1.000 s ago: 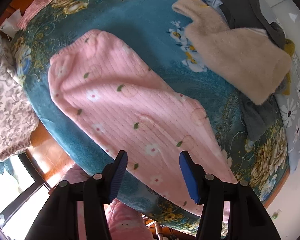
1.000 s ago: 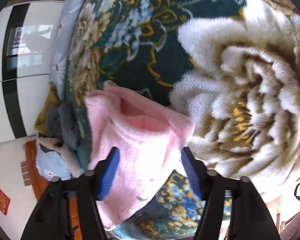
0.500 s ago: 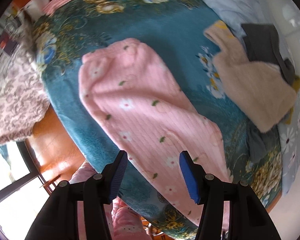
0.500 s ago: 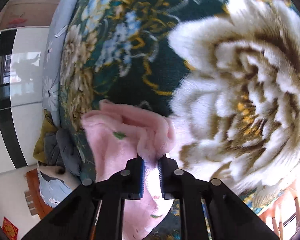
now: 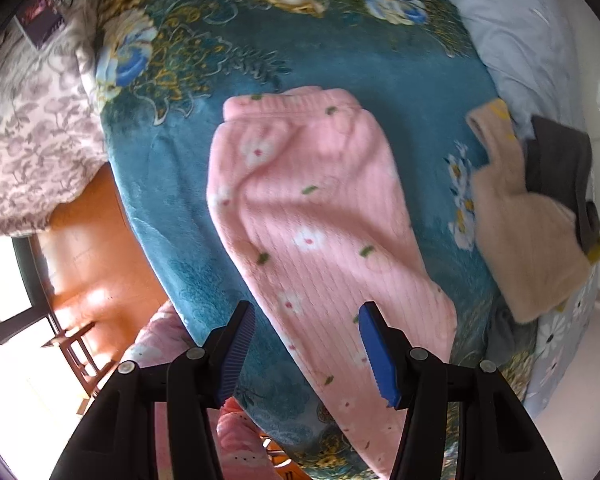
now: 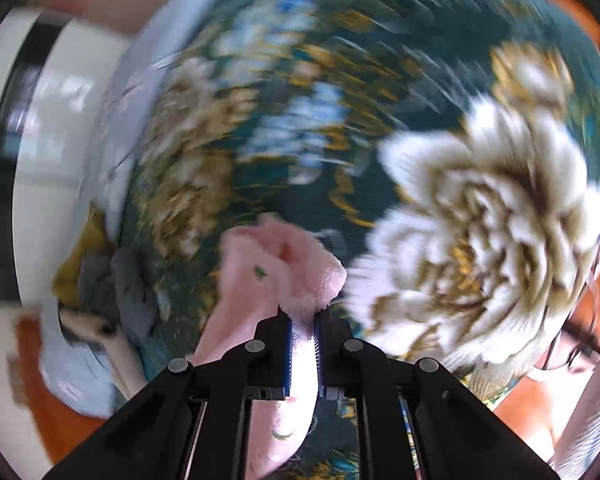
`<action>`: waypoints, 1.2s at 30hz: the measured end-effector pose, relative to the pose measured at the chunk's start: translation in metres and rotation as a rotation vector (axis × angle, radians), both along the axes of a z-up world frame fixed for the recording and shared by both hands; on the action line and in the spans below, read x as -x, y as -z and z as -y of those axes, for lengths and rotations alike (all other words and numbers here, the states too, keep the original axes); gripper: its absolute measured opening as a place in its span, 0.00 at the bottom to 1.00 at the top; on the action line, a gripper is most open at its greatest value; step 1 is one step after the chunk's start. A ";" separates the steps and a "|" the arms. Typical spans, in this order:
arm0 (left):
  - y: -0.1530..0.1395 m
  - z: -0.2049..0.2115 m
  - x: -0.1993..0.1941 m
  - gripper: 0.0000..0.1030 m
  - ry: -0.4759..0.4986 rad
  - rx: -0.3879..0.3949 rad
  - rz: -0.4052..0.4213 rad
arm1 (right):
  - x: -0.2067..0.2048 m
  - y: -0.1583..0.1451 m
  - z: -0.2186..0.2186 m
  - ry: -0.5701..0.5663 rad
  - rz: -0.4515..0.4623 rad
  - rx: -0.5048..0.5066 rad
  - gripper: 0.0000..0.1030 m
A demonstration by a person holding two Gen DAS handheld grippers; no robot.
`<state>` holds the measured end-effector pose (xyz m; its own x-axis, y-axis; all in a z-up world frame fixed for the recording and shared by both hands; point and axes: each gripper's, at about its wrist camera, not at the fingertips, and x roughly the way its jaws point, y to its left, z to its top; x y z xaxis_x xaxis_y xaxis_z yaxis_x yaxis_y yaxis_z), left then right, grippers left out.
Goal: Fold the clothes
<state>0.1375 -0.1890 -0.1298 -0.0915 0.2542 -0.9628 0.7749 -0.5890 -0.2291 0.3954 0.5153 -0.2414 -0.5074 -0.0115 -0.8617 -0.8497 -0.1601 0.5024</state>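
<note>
Pink fleece trousers [image 5: 316, 216] with small flowers lie stretched out on the teal floral blanket [image 5: 260, 60], waistband at the far end. My left gripper [image 5: 306, 350] hovers open above their near part, with nothing between its blue pads. In the right wrist view, my right gripper [image 6: 303, 334] is shut on the end of the pink trousers [image 6: 276, 268], whose cuff bunches up just beyond the fingertips and is lifted off the blanket [image 6: 480, 208]. That view is blurred by motion.
A beige fleece garment [image 5: 528, 232] and a dark grey one [image 5: 560, 176] lie at the right on a pale blue sheet [image 5: 516, 24]. A mauve floral quilt [image 5: 32, 128] hangs at the left. Orange wooden floor [image 5: 88, 248] and a window lie past the bed edge.
My right gripper went from open to shut on the trouser end and now lifts it. The left gripper has pulled back, staying open, so the trousers look farther off and more wrinkled.
</note>
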 end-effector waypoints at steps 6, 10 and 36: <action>0.018 0.038 0.025 0.56 -0.014 -0.074 -0.013 | 0.090 -0.089 0.084 -0.275 -0.053 -0.230 0.09; 0.021 0.070 0.042 0.56 0.022 -0.099 -0.053 | 0.165 -0.127 0.173 -0.489 -0.101 -0.331 0.09; 0.097 0.176 0.045 0.59 0.056 -0.147 0.073 | 0.277 0.026 0.486 -1.133 0.258 -0.095 0.11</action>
<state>0.0925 -0.3650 -0.2265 -0.0044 0.3959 -0.9183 0.7597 -0.5958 -0.2605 0.1187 0.0290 -0.2675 -0.0579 -0.2758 -0.9595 -0.2711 -0.9206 0.2810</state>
